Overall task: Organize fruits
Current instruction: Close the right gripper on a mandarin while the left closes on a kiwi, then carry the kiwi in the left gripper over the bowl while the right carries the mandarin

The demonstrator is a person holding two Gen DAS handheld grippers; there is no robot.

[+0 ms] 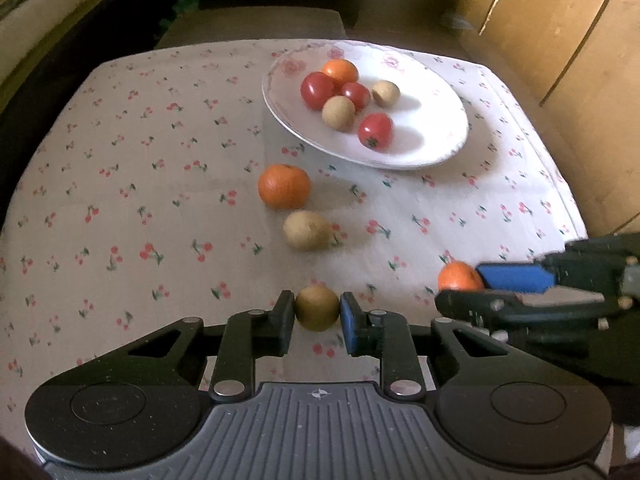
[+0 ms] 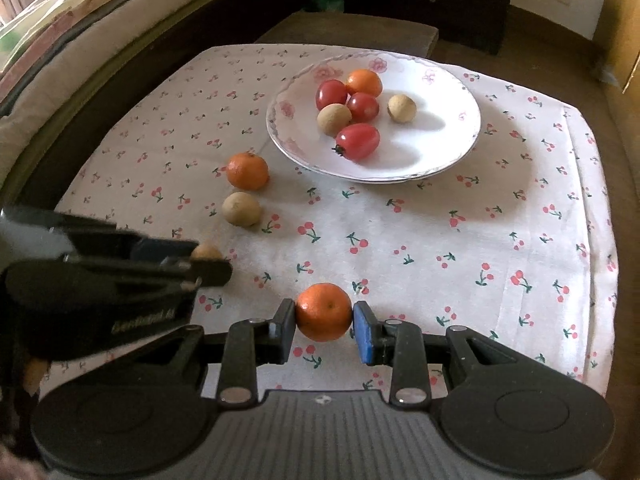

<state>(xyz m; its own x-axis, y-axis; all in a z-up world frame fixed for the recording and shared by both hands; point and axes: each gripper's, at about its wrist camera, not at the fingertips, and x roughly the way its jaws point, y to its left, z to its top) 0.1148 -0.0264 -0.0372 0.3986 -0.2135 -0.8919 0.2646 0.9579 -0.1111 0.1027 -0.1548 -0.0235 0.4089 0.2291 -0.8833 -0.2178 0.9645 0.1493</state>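
Observation:
My left gripper (image 1: 317,312) is shut on a small tan round fruit (image 1: 317,307), low over the cherry-print cloth. In the right wrist view that same tan fruit (image 2: 206,251) peeks out past the left gripper (image 2: 200,270). My right gripper (image 2: 323,318) is shut on a small orange (image 2: 324,312); the left wrist view shows this orange (image 1: 458,276) at the right, between the right gripper's fingers (image 1: 514,276). A white plate (image 1: 432,128) at the back holds several tomatoes, tan fruits and one orange. Another orange (image 1: 284,186) and a tan fruit (image 1: 307,230) lie loose on the cloth.
The cherry-print cloth (image 2: 460,240) covers a small table. A dark bench (image 1: 256,24) stands behind it, wooden cabinet doors (image 1: 560,36) to the right and a cushioned sofa edge (image 2: 80,40) to the left. The loose orange (image 2: 247,171) and tan fruit (image 2: 242,209) lie left of the plate (image 2: 448,136).

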